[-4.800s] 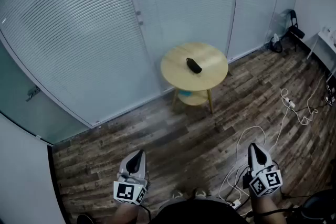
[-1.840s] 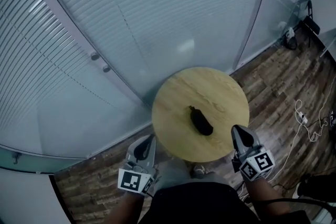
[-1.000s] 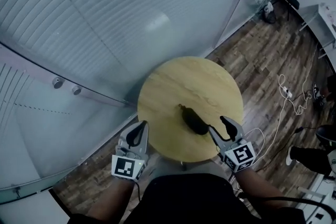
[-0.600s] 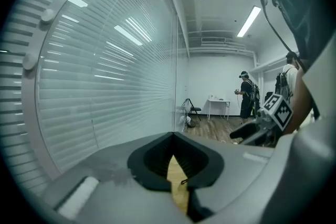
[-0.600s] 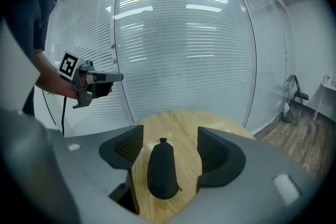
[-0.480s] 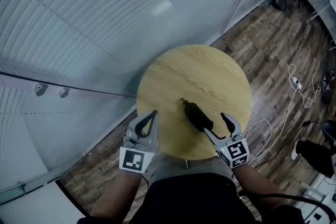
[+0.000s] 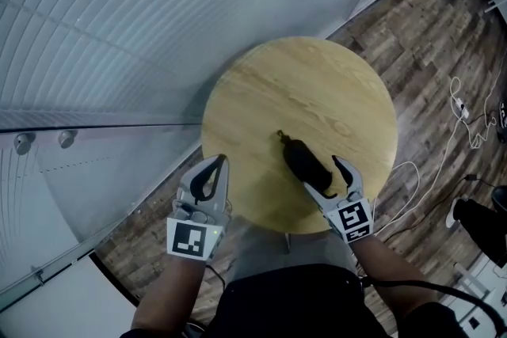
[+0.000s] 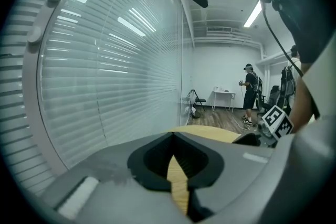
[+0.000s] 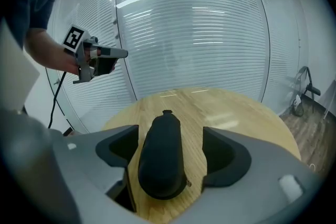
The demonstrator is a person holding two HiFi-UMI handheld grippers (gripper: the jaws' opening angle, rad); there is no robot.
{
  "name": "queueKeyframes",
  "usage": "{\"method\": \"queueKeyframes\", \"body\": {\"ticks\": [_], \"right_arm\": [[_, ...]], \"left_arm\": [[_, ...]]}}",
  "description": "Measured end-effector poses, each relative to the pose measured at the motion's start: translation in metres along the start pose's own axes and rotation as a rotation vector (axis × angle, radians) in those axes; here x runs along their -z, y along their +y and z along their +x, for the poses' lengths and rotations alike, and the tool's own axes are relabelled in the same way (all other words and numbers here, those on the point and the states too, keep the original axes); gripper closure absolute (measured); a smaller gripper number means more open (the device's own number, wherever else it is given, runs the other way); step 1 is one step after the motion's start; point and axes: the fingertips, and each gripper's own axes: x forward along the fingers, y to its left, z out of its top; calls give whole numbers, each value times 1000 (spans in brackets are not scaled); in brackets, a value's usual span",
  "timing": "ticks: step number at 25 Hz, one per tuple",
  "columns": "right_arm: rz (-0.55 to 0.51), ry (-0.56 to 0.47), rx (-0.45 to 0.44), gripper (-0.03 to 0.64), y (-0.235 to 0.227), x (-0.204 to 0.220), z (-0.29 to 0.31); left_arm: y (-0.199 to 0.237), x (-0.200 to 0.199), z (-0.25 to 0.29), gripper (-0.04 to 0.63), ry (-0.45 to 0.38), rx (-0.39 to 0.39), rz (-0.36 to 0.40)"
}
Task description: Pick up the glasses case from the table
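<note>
The black glasses case (image 7: 305,164) lies near the front of the round wooden table (image 7: 317,91), lengthwise away from me. My right gripper (image 7: 326,176) is low over the table and its jaws are opening, one on each side of the case (image 9: 161,157). Bare wood shows beside the case, so the pads do not press on it. My left gripper (image 7: 218,162) hangs at the table's left edge, shut and holding nothing. It also shows at the upper left of the right gripper view, as the left gripper (image 9: 97,57).
A curved glass wall with blinds (image 7: 142,4) runs close behind and left of the table. White cables (image 7: 467,123) lie on the wooden floor at the right. A person (image 8: 249,86) stands far off in the room.
I walked up to the table. Over the last second both grippers sank toward it, and the right jaws widened and came round the glasses case.
</note>
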Motion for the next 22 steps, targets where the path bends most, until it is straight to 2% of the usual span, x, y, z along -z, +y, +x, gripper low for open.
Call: {"method": "queueKeyframes", "body": {"ticks": [7, 11, 22], "right_arm": [[-16, 59, -28, 221, 0, 27, 28], [-21, 76, -45, 215, 4, 39, 41], [-35, 176, -45, 210, 10, 56, 71]], "left_arm": [[6, 42, 15, 591, 62, 4, -26], [-4, 51, 24, 591, 67, 36, -17], [0, 61, 22, 591, 73, 29, -61]]}}
